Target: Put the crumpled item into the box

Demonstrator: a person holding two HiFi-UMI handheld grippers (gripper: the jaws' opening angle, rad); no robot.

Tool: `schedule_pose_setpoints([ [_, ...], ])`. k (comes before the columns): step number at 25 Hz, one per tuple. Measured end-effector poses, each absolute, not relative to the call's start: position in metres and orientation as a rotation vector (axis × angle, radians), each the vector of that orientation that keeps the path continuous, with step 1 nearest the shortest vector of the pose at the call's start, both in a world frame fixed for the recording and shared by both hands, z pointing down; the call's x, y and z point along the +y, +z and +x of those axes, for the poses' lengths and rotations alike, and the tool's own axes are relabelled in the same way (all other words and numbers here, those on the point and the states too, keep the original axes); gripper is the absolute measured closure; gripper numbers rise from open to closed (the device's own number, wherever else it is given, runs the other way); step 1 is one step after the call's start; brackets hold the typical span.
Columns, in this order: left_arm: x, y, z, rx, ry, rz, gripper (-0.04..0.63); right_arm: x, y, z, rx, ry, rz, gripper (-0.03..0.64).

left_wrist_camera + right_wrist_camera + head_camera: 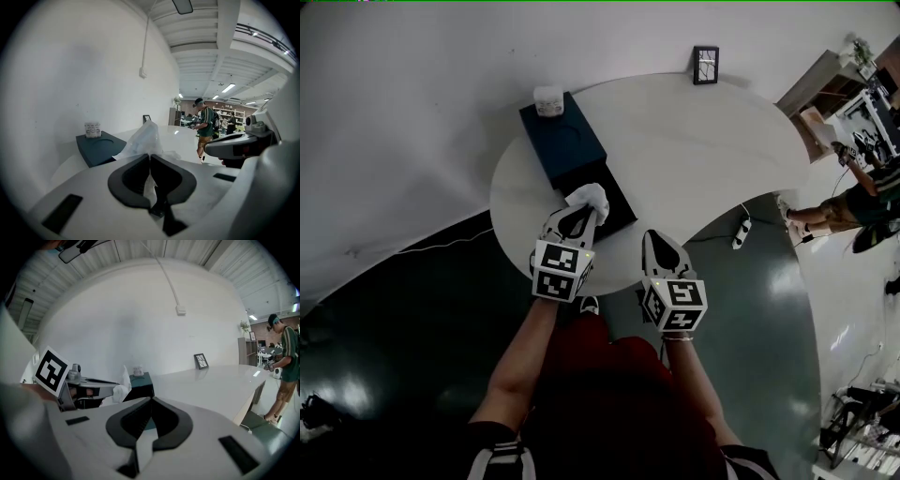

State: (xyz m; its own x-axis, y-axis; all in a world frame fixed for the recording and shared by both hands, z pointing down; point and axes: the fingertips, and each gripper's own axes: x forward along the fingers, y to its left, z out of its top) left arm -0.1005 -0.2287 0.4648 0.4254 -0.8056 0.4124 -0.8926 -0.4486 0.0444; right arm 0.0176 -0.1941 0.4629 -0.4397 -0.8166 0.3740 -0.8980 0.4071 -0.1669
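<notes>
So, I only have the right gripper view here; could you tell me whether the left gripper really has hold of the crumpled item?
Observer: Yes. In the left gripper view, the left gripper has its jaws closed on the crumpled item, which sticks up beyond the tips.
Operator: Thank you. Where is it relative to the box?
Observer: The head view shows it at the near end of the dark box, overlapping that end. I cannot tell whether it touches the box.
</notes>
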Motion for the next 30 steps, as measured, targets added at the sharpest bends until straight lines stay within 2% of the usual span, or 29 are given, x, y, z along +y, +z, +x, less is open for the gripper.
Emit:
schedule_pose_setpoints([
  [30, -0.266, 0.526, -0.068, -1.135, 1.063, 2.491, 0.560, -0.228, 0.481, 0.023, -2.303, 0.591, 1.591, 0.601],
])
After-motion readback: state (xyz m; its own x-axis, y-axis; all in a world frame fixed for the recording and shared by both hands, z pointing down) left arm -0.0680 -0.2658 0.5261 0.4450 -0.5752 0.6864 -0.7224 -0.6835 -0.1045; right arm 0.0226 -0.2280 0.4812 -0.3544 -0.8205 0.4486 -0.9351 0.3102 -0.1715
